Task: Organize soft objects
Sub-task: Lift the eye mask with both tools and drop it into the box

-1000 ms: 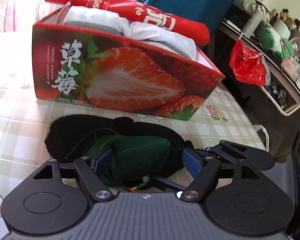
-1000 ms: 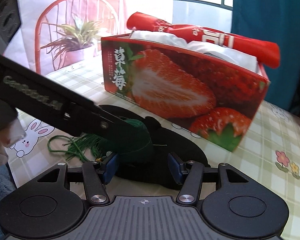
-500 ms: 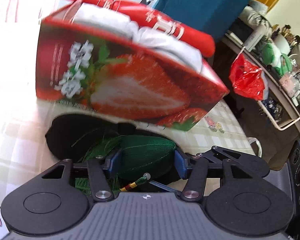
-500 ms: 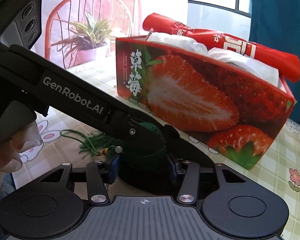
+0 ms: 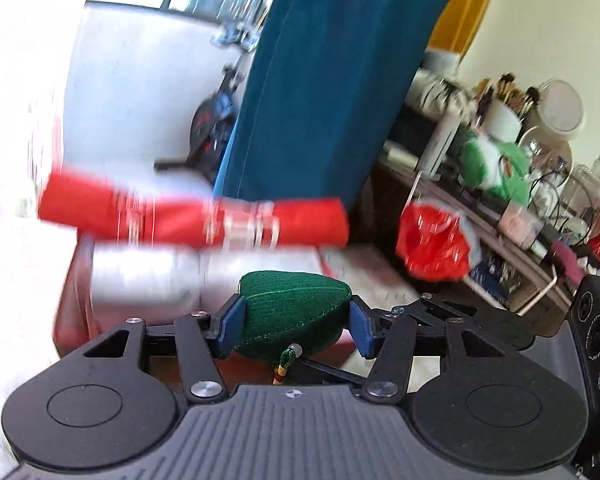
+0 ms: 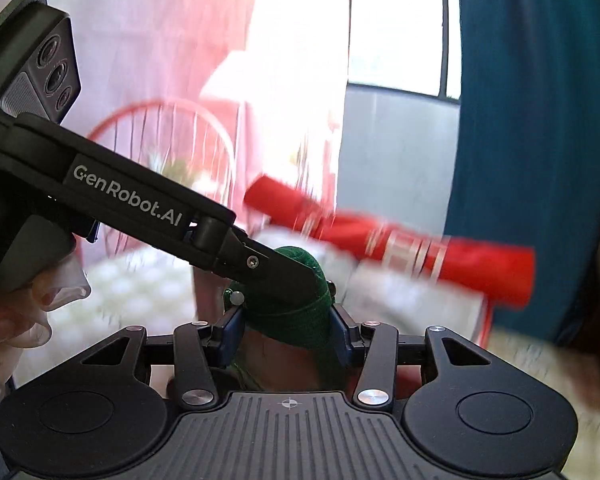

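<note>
Left gripper (image 5: 294,326): closed on the green pouch (image 5: 290,312), its blue pads pressing the pouch's two ends; the cloth bulges up between them, so the hold looks firm.

Green pouch: a stuffed cloth piece with a stitched seam along its top, held up off the surface in front of the box (image 5: 74,304). A small bead and cord hang from its near underside. In the right wrist view the same pouch (image 6: 300,316) sits between the right gripper's fingers too, with the left gripper's arm lying across its top.

Right gripper (image 6: 288,330): fingers drawn in on either side of the pouch's lower part; they appear to touch it, though the left gripper's arm hides part of the contact.

How it handles: my guess is light, soft and squashy, not fragile, and the rough weave should not slip. The best place to hold is across the stuffed body, as now; the cord and any loose tassel threads would trail and could snag on the box rim.

Box: red, blurred by motion, already filled with folded white cloth (image 5: 140,270).

Red roll (image 5: 192,220): lies across the top of the box, beyond the pouch.

Right side: blue curtain (image 5: 324,80), then a cluttered shelf (image 5: 500,208) with a red plastic bag (image 5: 432,244) hanging from it.
</note>
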